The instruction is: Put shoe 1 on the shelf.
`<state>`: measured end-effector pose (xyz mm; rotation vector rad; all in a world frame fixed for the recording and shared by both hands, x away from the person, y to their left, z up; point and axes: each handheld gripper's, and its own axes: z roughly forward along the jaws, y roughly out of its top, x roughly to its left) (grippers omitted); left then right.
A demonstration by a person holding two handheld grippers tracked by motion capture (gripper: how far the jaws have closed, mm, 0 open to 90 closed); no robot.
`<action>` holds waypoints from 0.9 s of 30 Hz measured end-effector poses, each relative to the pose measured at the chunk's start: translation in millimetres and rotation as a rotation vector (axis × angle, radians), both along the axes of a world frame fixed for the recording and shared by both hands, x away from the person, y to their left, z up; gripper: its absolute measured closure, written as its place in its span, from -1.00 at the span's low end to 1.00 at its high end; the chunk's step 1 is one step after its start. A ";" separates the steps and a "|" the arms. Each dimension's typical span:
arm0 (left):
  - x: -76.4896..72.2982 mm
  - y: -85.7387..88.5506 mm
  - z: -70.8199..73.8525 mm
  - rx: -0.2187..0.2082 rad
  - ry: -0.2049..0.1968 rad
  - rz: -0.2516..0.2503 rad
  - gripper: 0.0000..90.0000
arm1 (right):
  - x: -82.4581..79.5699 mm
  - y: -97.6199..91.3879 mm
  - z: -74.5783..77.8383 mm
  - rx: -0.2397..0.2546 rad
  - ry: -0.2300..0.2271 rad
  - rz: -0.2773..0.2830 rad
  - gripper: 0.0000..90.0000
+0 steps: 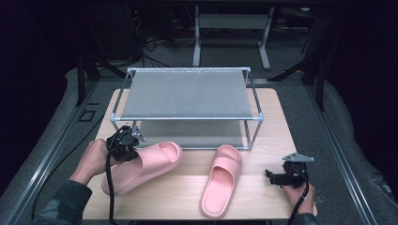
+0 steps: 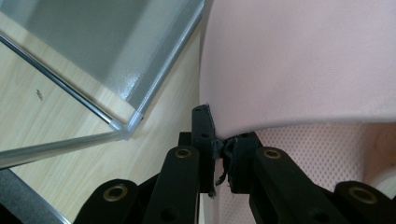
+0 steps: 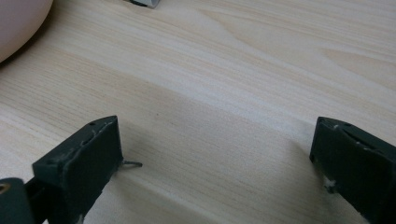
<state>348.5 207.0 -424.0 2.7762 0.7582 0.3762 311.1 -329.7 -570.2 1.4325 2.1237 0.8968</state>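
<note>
1. Pink slipper (image 1: 141, 166), left one of the pair: lies at the desk's (image 1: 263, 197) left front, toe end angled toward the shoe rack (image 1: 187, 96). Left gripper (image 1: 123, 143) sits on its near side edge.
2. Left gripper view: fingers (image 2: 204, 140) are together, clamped on the thin rim of the slipper's strap (image 2: 299, 65). Judged reason for the rim grip: it is the only part thin enough for the fingers to pinch, and the sole hangs clear below it.
3. Slipper looks tilted, its heel end low toward the desk front; whether it is fully off the desk I cannot tell from above.
4. Second pink slipper (image 1: 223, 180) lies flat at desk centre, sole down, toe toward the rack, well apart from both grippers. Likely waiting its turn.
5. Right gripper (image 1: 274, 177) rests low at the desk's right front, fingers (image 3: 81, 158) wide apart with bare wood between them; idle, out of the way.
6. Rack stands at the back of the desk, both tiers bare. Probable destination.
7. Hard to make out: lower tier is partly screened by the top one; the held slipper's footbed (image 2: 327, 149) is cut off at the frame edge; the rack's rear legs merge into the dark background.
</note>
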 end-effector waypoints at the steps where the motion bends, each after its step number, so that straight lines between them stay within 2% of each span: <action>1: 0.0 -0.7 2.2 0.000 0.000 -0.004 0.87 | 0.0 0.0 0.0 0.000 0.000 0.000 -0.96; 17: 4.4 -16.3 38.3 -0.033 -0.003 -0.052 0.87 | 0.0 0.0 0.0 0.000 0.000 0.000 -0.96; 27: 8.7 -26.5 58.6 -0.038 -0.008 -0.078 0.87 | 0.0 0.0 0.0 0.000 0.000 0.000 -0.96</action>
